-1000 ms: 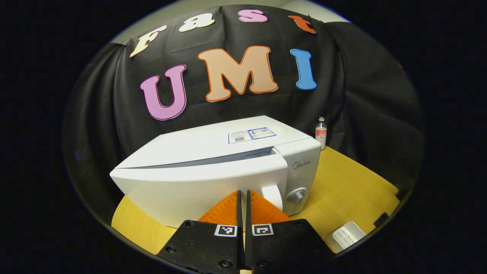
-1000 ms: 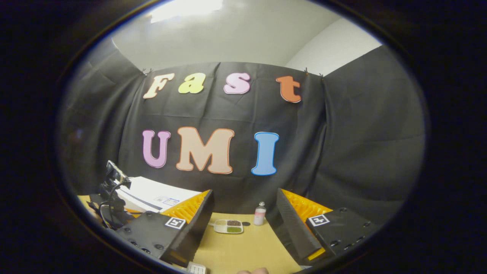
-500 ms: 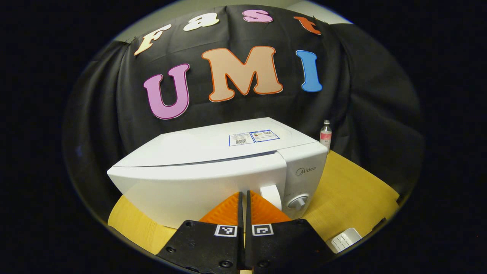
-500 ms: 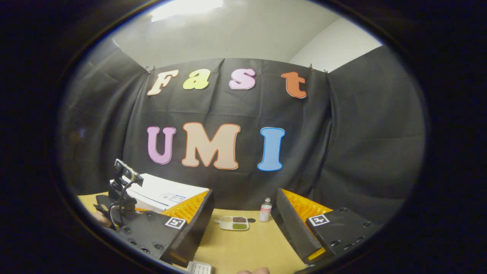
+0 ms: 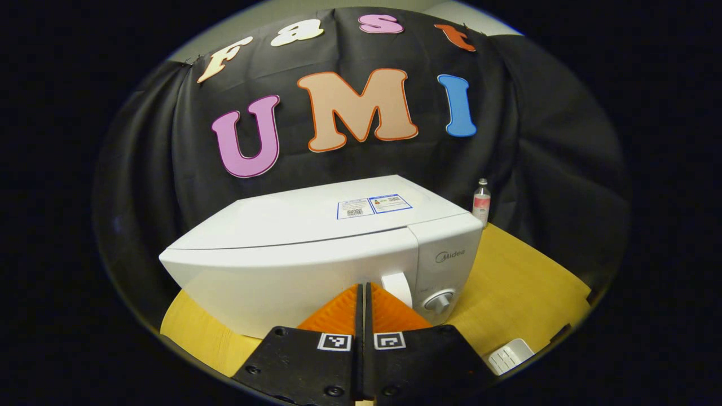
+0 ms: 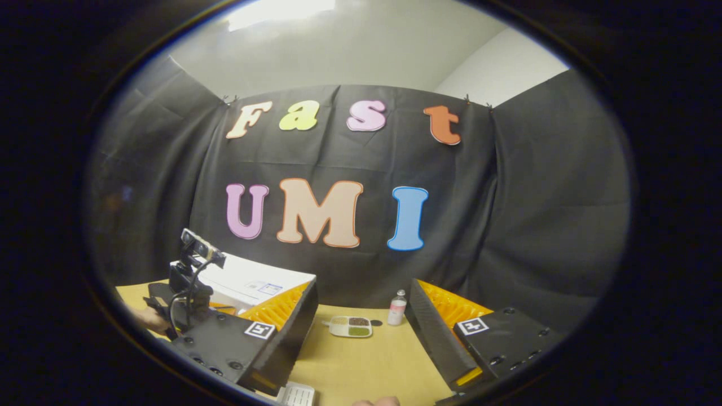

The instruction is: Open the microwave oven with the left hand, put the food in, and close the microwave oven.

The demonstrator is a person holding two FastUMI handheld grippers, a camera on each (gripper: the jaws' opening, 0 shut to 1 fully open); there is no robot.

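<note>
Resting on the yellow table (image 5: 524, 282), the white microwave oven (image 5: 316, 254) stood with its door flush against the body; a second earlier a gap showed along the door's top edge, and half a second earlier only a thin slit. Judgement: the door had just been pushed home, so the closing step appeared complete or nearly so.

Left tool (image 5: 364, 293): fingers clenched together, holding nothing, tips just in front of the lower door face beside the white door handle (image 5: 398, 287). Control knob (image 5: 437, 302) to the right of the handle.

Right tool (image 6: 361, 310): fingers spread wide, empty, held above the table and well apart from the oven. Between them, farther off, lay a divided food tray (image 6: 350, 326) on the table, next to a small bottle (image 6: 397, 308) by the booth wall. Judgement: with this tray outside the shut oven, whether other food was already inside could not be told.

White ridged object (image 5: 509, 356) at the table's near edge. The left tool's camera mount (image 6: 192, 276) also showed in the right gripper view, before the oven.
</note>
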